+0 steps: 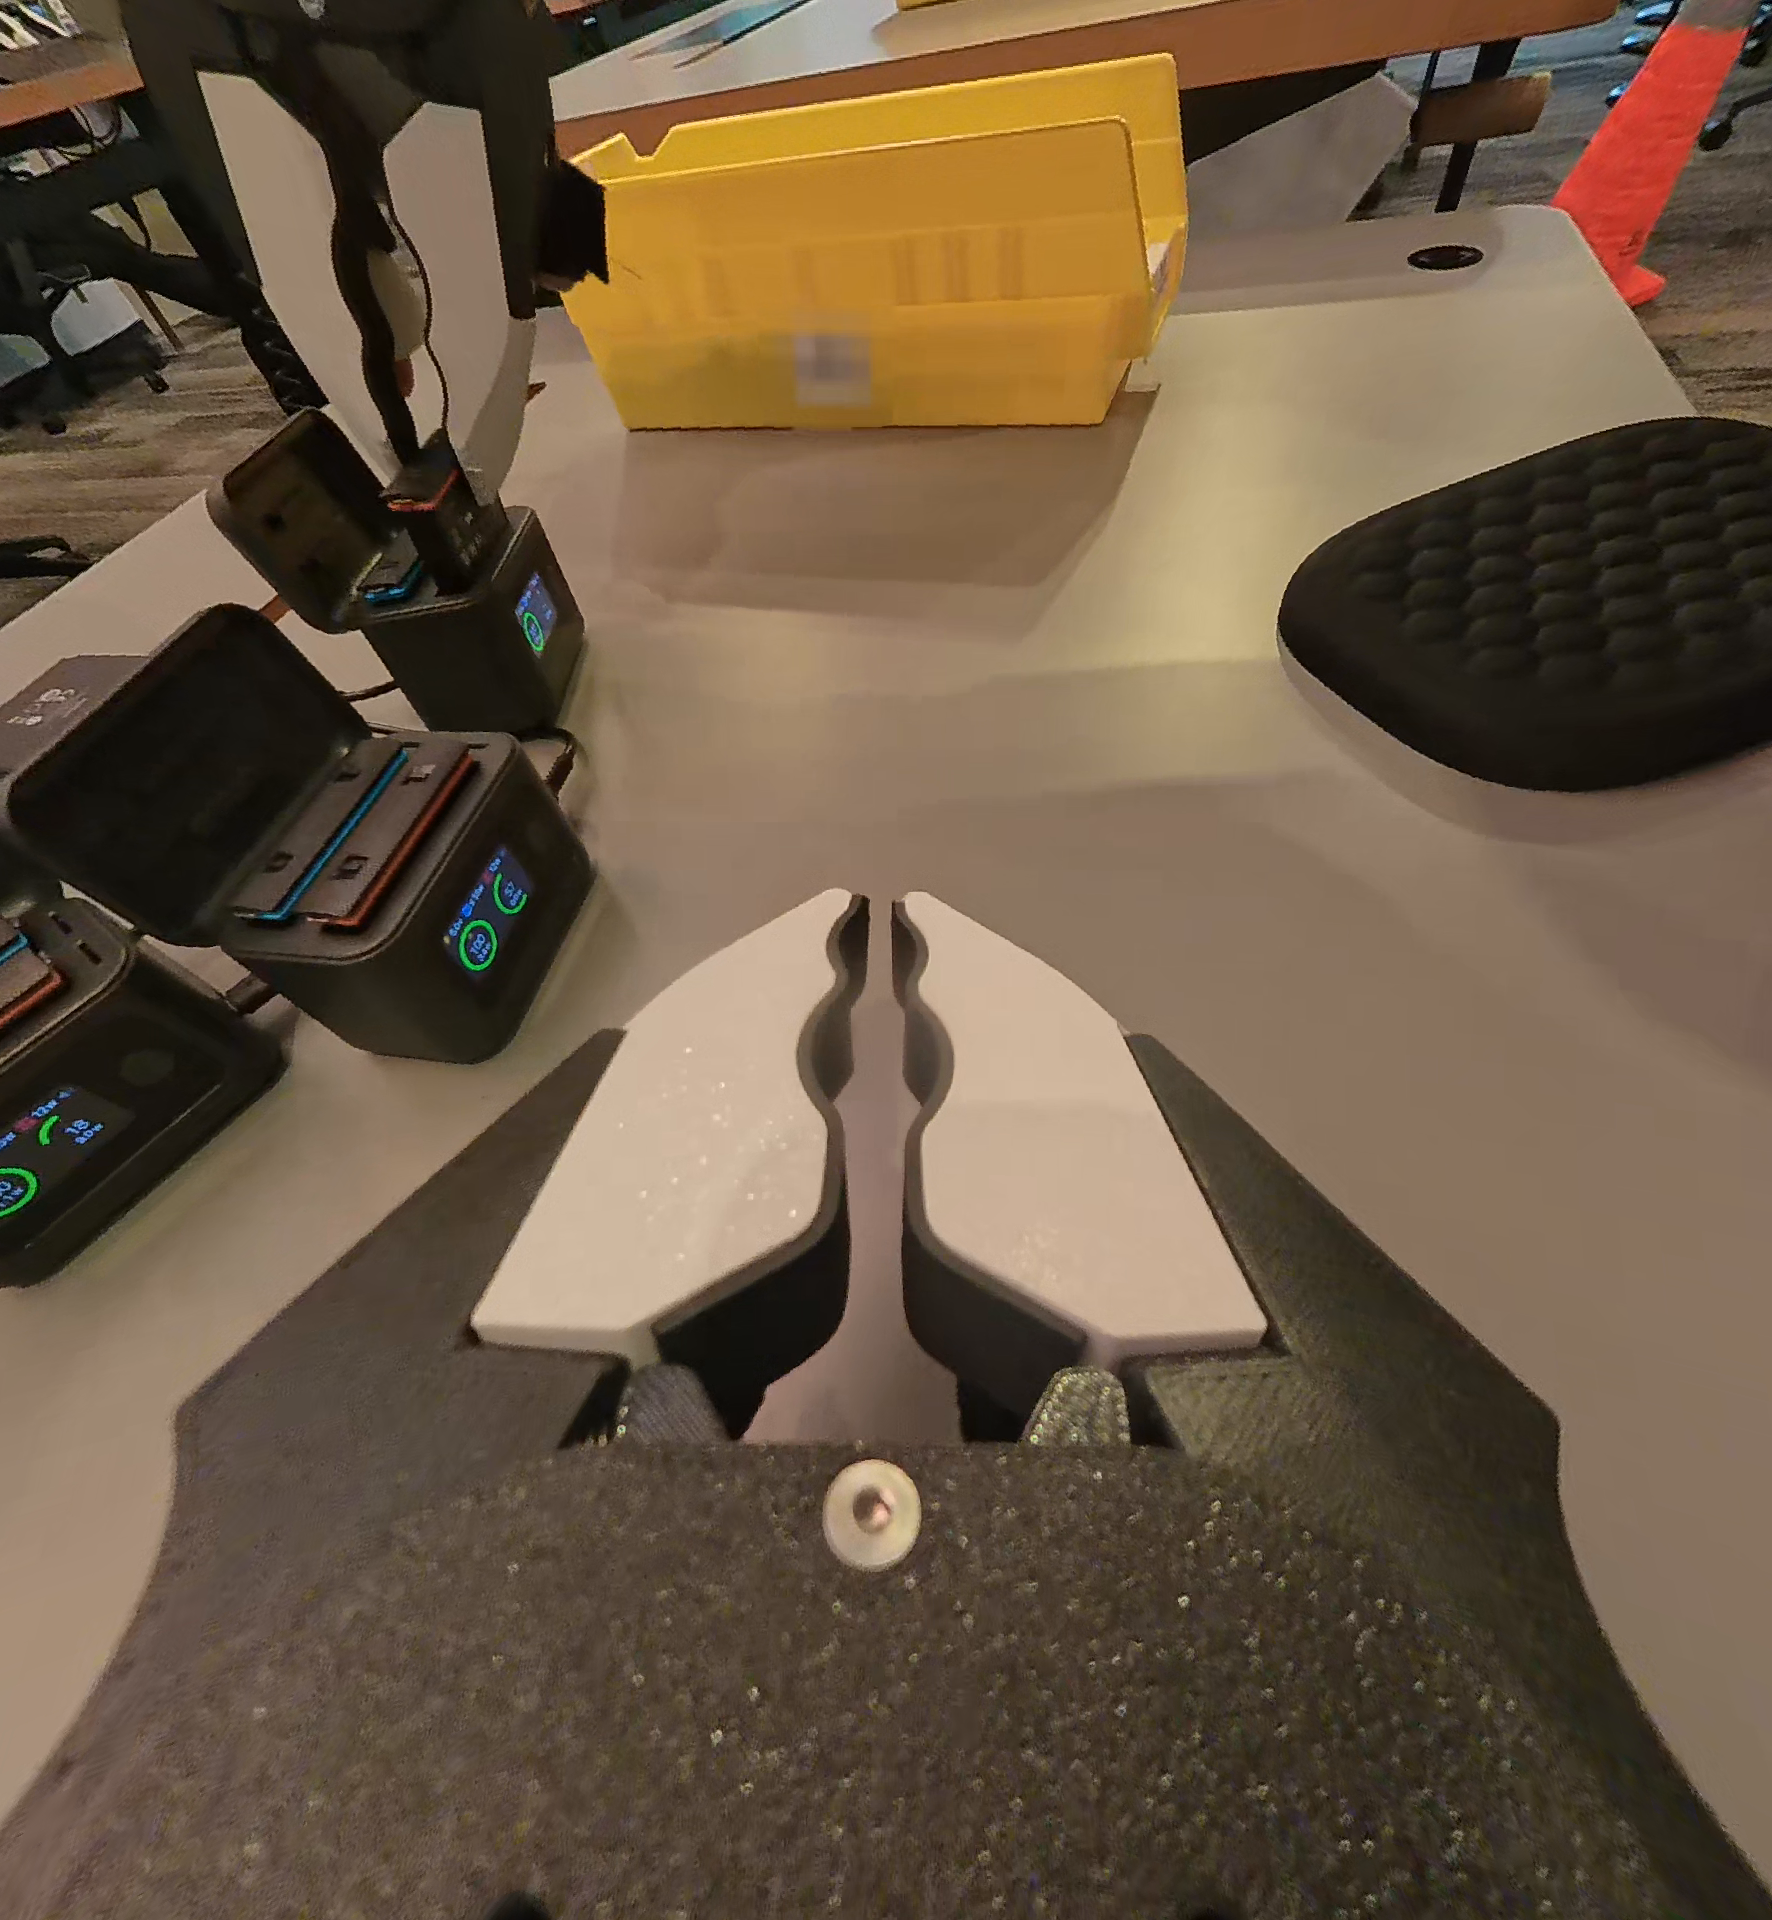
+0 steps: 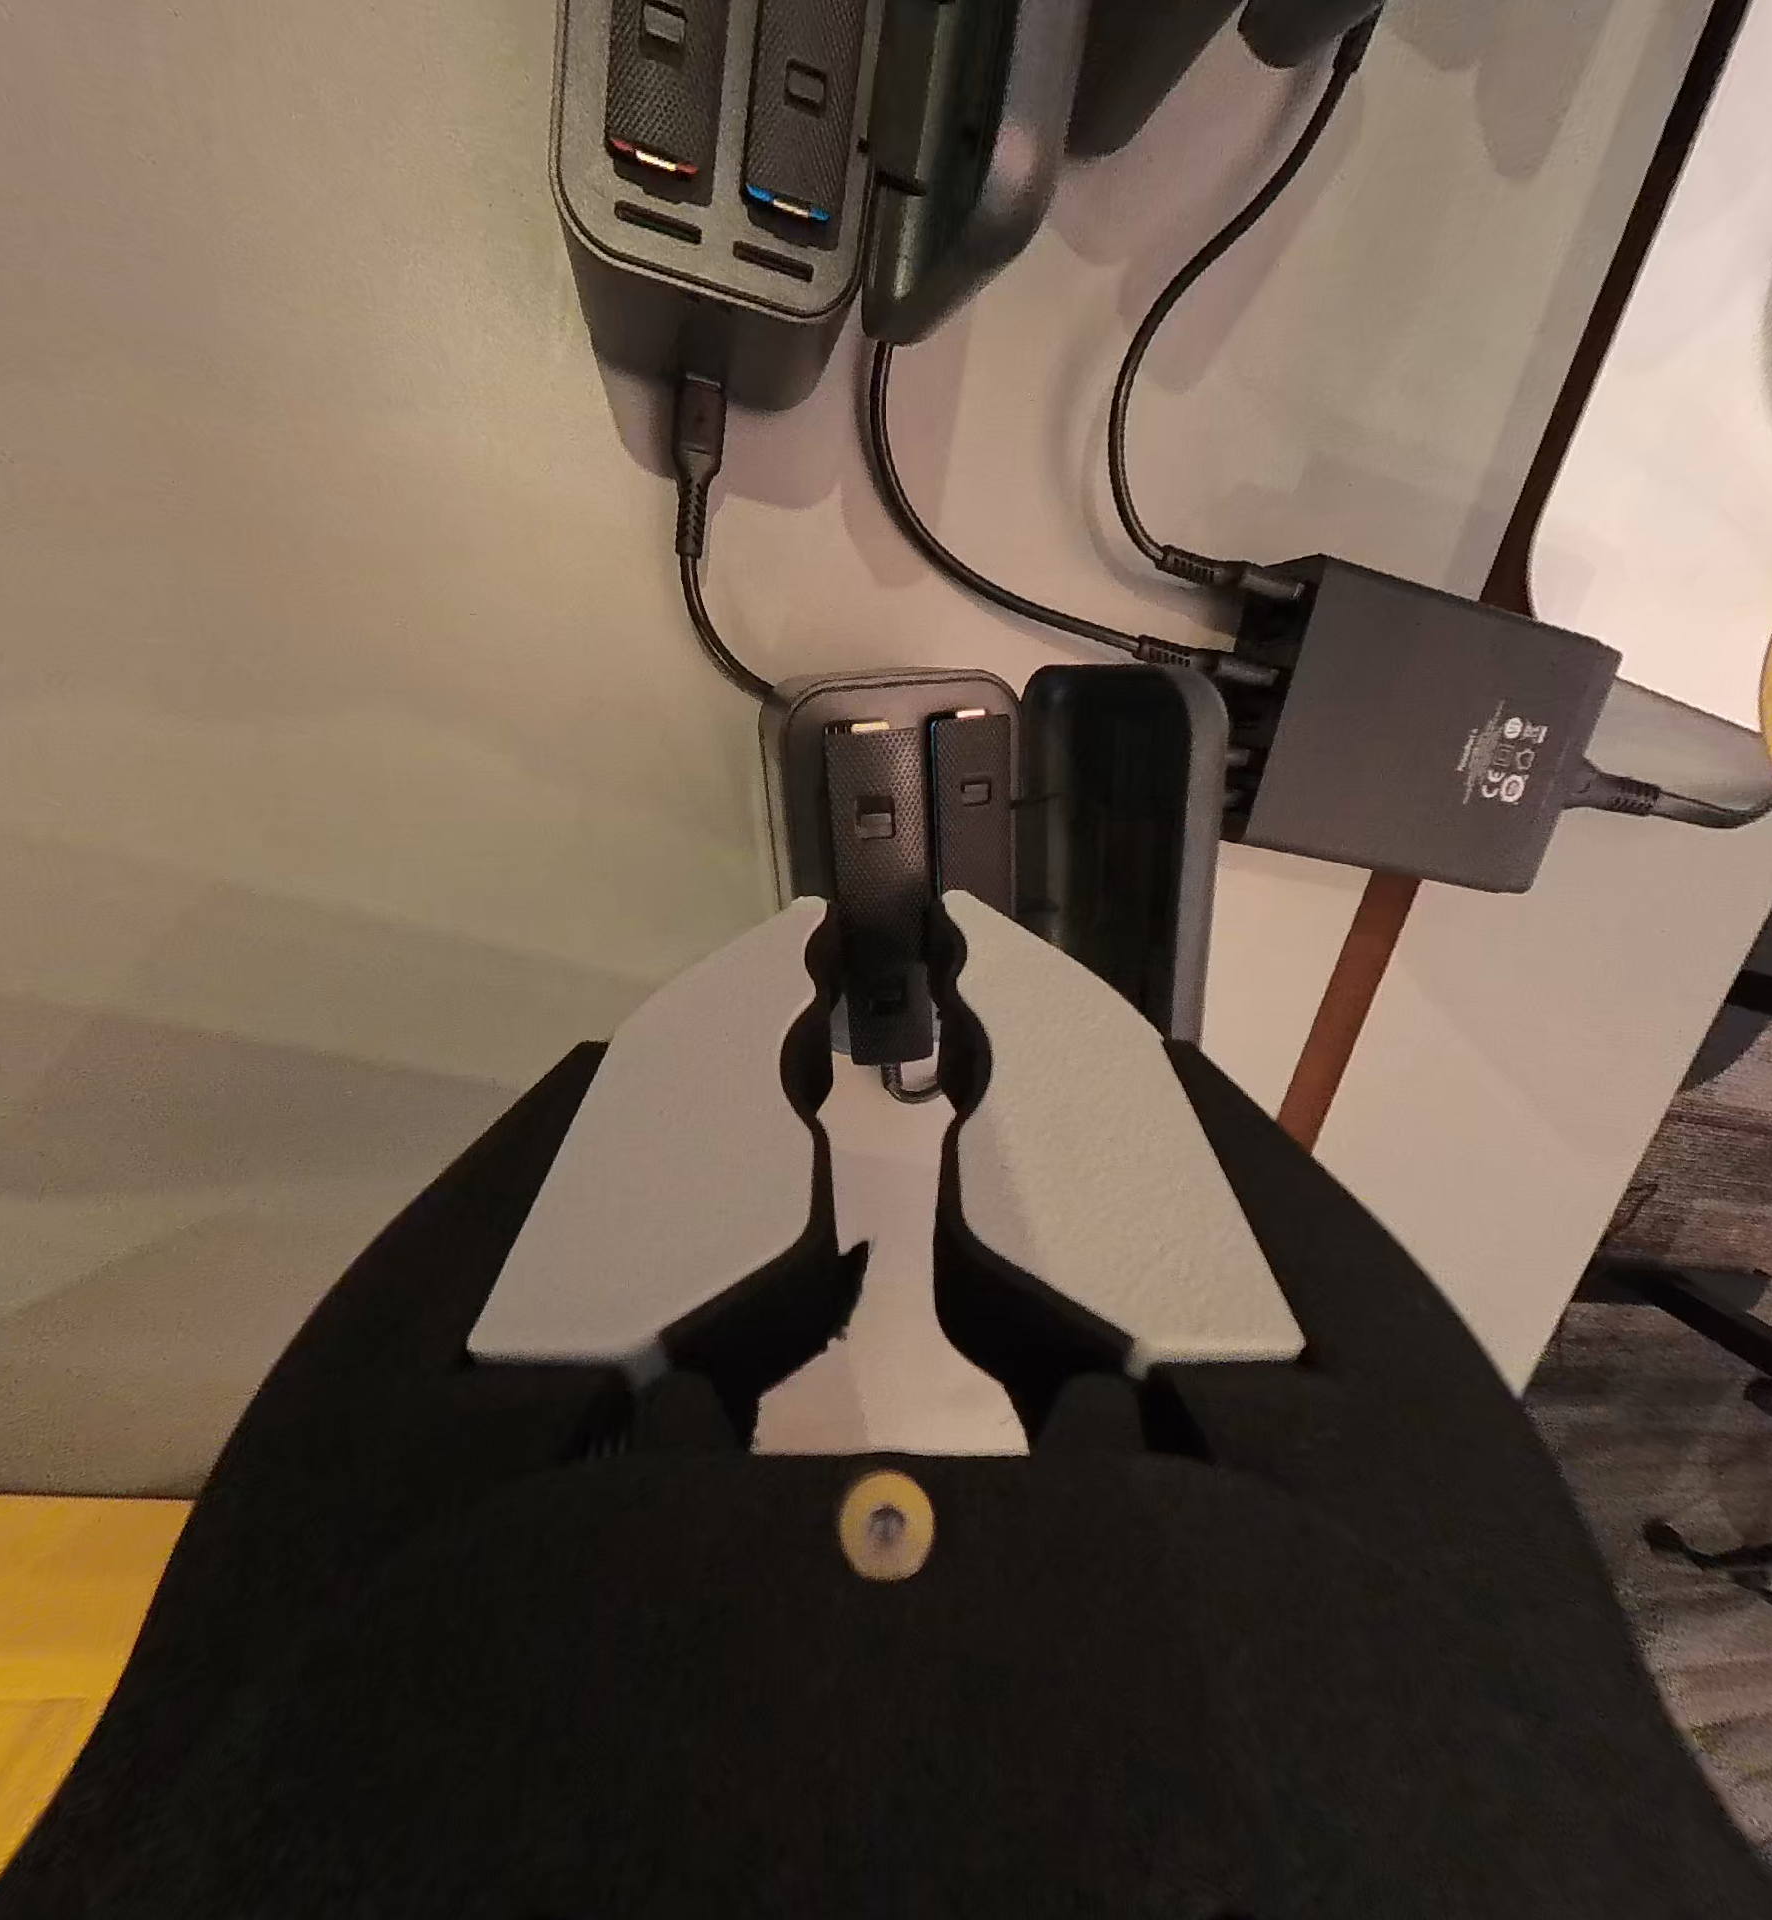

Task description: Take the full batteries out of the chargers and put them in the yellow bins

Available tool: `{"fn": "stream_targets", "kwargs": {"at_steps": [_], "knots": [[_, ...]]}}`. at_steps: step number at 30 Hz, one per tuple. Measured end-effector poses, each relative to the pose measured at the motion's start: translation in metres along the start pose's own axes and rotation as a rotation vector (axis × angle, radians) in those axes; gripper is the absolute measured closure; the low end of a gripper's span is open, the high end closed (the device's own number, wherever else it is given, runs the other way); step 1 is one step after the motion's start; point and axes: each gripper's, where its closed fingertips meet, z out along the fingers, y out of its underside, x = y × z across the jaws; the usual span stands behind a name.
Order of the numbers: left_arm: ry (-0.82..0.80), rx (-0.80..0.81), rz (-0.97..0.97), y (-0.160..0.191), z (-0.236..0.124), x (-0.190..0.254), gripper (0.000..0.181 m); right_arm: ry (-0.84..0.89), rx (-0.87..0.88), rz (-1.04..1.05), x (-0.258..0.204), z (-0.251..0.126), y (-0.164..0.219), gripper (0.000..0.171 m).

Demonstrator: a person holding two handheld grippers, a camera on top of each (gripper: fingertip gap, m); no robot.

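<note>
Grey tabletop (image 1: 965, 727) carried three open chargers at nine o'clock and a yellow bin (image 1: 861, 281) at twelve. Left gripper (image 1: 880, 914) hovered over bare table, fingers nearly together, holding nothing. Right gripper (image 2: 884, 914) was clamped on a black battery (image 2: 877, 831) — partly raised from the farthest charger (image 2: 809, 727), beside its blue-edged neighbour.

Charger screens (image 1: 482, 925) and adapter label (image 2: 1495, 769) bear writing.
</note>
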Motion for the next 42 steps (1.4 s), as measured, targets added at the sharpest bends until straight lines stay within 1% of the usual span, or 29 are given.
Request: {"fn": "stream_targets", "kwargs": {"at_steps": [7,13,20,21,24,28,42], "knots": [[0.005,-0.007,0.01,0.001,0.001,0.002,0.178,-0.003,-0.026,0.044,0.0,0.007,0.003,0.155],[0.007,-0.01,0.017,0.001,0.002,0.003,0.178,-0.039,-0.098,0.058,-0.001,0.012,0.004,0.155],[0.005,-0.011,0.025,0.001,0.001,0.003,0.178,-0.046,-0.058,0.137,0.003,-0.001,-0.006,0.151],[0.006,-0.01,0.026,0.001,0.001,0.003,0.178,-0.037,-0.052,0.141,0.004,-0.002,-0.006,0.152],[0.006,-0.01,0.03,0.0,0.001,0.003,0.179,-0.02,-0.04,0.152,0.005,-0.001,-0.006,0.164],[0.003,-0.012,0.037,0.0,0.001,0.004,0.179,-0.014,-0.045,0.154,0.004,0.005,-0.004,0.171],[0.013,-0.02,0.05,0.0,0.003,0.007,0.179,-0.007,-0.155,0.115,0.0,0.01,-0.001,0.171]]}}
